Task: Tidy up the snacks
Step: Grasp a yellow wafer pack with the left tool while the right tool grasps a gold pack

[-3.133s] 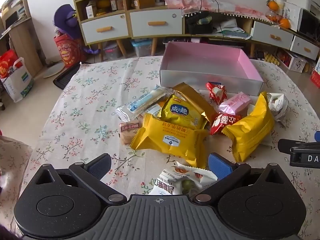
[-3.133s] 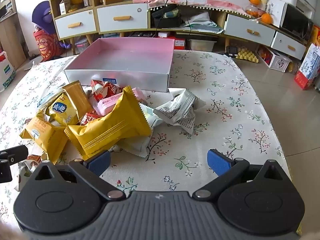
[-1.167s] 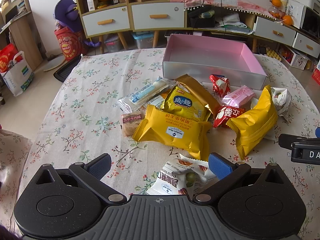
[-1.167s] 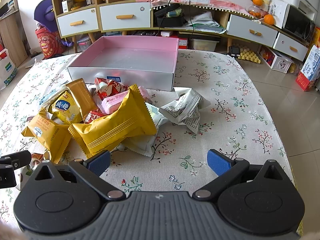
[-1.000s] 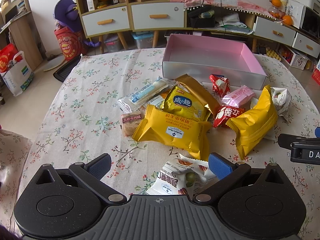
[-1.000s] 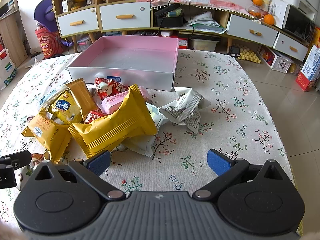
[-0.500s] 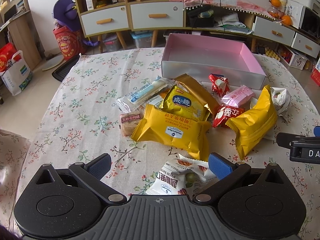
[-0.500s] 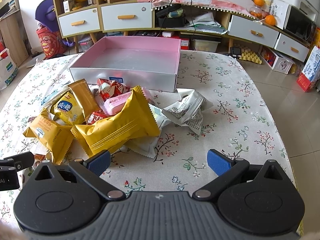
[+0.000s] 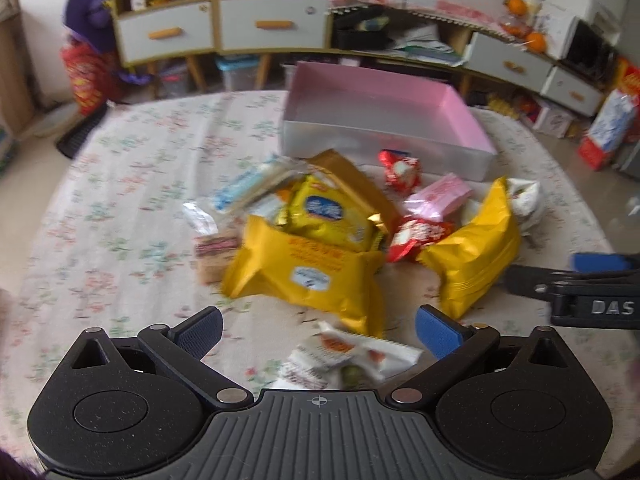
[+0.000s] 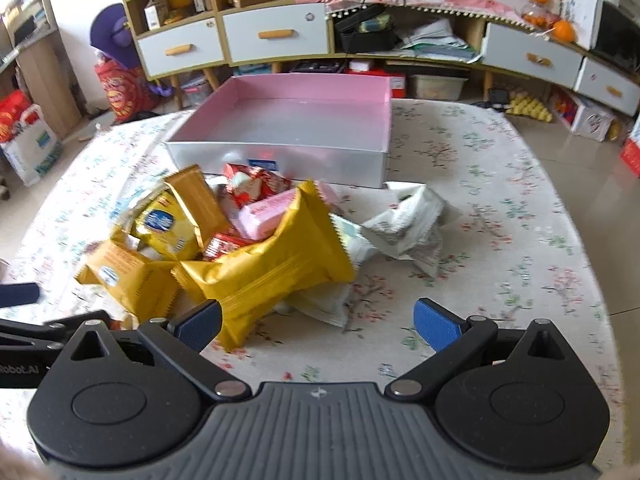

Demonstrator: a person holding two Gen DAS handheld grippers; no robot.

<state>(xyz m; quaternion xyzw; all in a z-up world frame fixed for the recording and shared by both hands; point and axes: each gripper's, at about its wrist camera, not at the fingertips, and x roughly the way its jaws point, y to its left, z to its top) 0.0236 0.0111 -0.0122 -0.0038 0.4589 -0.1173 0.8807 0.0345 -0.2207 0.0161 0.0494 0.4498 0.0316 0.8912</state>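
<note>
A pile of snack packets lies on the floral tablecloth in front of an empty pink-lined box point(image 9: 472, 120) point(image 10: 280, 160). It holds a large yellow packet point(image 9: 308, 276) point(image 10: 132, 276), a second big yellow packet point(image 9: 472, 252) point(image 10: 272, 268), a small yellow packet point(image 9: 328, 216), red packets point(image 9: 400, 168), a pink packet point(image 9: 436, 196) point(image 10: 264, 208) and white wrappers point(image 10: 408, 224). My left gripper point(image 9: 318, 328) is open over a white packet point(image 9: 348, 360). My right gripper point(image 10: 318, 320) is open, its left finger point(image 10: 198, 326) by the second yellow packet.
The table point(image 10: 520, 216) is round with a floral cloth; its edge drops off to the right. Cabinets with drawers point(image 10: 276, 36) and floor clutter stand behind. The right gripper shows in the left wrist view point(image 9: 580, 288).
Both grippers have moved forward toward the pile, and the views are blurred by motion. The right gripper has closed in on the second yellow packet. The snacks lie as before.
</note>
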